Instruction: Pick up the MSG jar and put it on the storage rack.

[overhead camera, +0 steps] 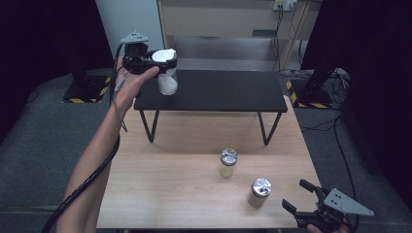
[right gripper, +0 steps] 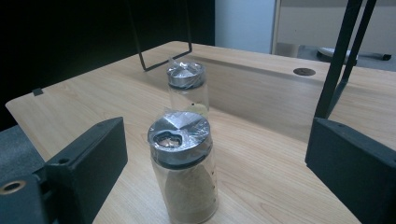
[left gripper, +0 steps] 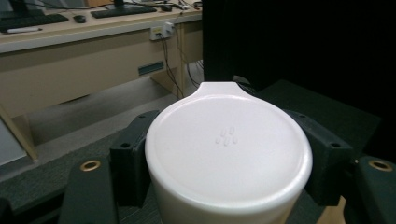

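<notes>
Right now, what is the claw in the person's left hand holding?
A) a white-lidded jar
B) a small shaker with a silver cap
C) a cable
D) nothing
A: the left claw is closed around the white-lidded jar at the black shelf's left end; both shakers stand on the wooden table.

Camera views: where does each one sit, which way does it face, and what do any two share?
High view: above the person's side, facing forward and down on the wooden table; left forearm enters.
Left gripper view: rides the left gripper, its fingers clamping the white-lidded jar.
Right gripper view: rides the open right gripper, facing two shakers.
Shared with high: nearer shaker.
</notes>
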Motion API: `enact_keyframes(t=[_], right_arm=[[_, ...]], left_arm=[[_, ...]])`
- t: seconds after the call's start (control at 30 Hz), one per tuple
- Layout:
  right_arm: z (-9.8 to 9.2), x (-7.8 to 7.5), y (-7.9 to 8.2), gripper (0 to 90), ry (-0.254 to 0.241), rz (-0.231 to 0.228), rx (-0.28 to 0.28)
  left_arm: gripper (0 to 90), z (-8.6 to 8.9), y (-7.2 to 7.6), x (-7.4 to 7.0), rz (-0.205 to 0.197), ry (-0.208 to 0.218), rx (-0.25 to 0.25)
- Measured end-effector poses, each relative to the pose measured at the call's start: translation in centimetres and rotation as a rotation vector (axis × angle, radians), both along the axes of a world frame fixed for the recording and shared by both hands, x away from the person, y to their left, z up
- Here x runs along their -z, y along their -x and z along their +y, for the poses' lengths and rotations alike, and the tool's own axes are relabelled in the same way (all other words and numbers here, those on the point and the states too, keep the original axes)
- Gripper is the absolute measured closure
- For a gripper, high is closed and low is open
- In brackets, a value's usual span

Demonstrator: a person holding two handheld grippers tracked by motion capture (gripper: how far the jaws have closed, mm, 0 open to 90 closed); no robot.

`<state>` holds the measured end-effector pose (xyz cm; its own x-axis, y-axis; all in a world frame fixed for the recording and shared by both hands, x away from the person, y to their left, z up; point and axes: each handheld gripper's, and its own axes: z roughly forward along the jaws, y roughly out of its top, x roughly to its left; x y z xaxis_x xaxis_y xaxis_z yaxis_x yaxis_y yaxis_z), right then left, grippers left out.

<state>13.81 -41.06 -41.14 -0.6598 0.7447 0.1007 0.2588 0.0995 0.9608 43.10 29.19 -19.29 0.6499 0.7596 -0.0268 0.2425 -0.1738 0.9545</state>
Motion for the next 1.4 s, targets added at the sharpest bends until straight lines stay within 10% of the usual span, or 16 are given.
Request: enact_keyframes(t=[1.4], right_arm=[[-0.3,0.2,0.0,6.1,-0.02,0.005,0.003]], left_arm=[[29.8,-0.7,-1.3,2.5,0.024,-0.018,-0.073]])
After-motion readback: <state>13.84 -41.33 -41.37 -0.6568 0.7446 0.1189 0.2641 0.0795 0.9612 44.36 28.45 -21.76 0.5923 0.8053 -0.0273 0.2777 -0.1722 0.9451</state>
